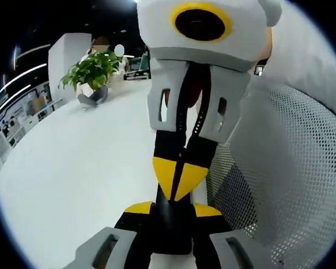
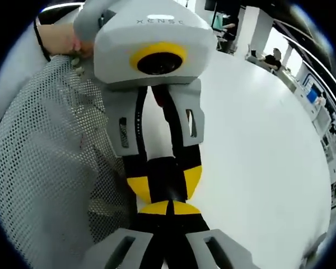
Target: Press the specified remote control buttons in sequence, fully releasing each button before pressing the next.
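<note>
— What's around you?
— A white table (image 1: 73, 179) in an open office, a potted plant (image 1: 92, 75) at its far end, and a grey mesh chair back (image 1: 291, 168) close beside me.
— And your hands?
— They face each other, tip to tip, above the table. My left gripper (image 1: 172, 209) has its fingers apart, clamped on a dark slab, seemingly the remote (image 1: 171, 227). My right gripper (image 2: 168, 208) has its fingers together, tips right at the remote's end.
</note>
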Action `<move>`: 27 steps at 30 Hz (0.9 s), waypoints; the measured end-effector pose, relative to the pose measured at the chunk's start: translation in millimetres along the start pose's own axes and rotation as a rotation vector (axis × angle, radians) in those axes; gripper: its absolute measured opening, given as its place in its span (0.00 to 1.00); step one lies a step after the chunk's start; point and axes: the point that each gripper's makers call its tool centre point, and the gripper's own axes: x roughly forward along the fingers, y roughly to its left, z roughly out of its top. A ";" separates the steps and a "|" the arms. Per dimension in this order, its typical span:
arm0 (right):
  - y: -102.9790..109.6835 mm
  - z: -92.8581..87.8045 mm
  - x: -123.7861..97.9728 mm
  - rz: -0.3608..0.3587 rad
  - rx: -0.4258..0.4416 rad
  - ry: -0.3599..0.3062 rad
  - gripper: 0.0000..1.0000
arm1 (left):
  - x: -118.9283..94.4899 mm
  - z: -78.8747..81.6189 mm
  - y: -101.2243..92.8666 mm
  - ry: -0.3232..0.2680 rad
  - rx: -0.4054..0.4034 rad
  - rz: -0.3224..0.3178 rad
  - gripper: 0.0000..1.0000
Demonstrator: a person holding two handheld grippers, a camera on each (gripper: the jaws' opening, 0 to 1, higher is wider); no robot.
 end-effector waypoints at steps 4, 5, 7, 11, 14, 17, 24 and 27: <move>0.1 1.7 -0.2 0.077 0.026 -0.014 0.00 | -0.7 -0.1 -0.8 0.022 -0.008 0.015 0.25; -1.2 2.0 -0.2 0.087 0.034 -0.020 0.00 | -0.8 -0.5 -0.4 0.024 -0.015 0.020 0.25; 0.1 0.8 -0.7 0.093 0.016 -0.035 0.00 | -0.8 -1.1 0.3 0.019 -0.031 0.029 0.25; 0.1 1.4 -1.0 0.085 0.074 -0.082 0.00 | -0.1 -1.2 1.2 0.023 -0.035 0.030 0.25; 1.1 1.8 -0.7 0.078 0.058 -0.091 0.00 | 1.2 0.1 2.0 0.045 -0.069 0.031 0.25; 2.2 2.1 -0.6 0.067 0.055 -0.092 0.00 | 2.5 0.8 2.9 0.064 -0.132 0.039 0.26; 0.3 2.7 -1.3 0.067 0.073 -0.112 0.00 | 3.9 -0.4 3.1 0.087 -0.044 0.040 0.25; 0.8 2.0 -2.4 0.070 0.077 -0.141 0.00 | 3.9 -0.6 2.3 0.078 -0.039 0.037 0.25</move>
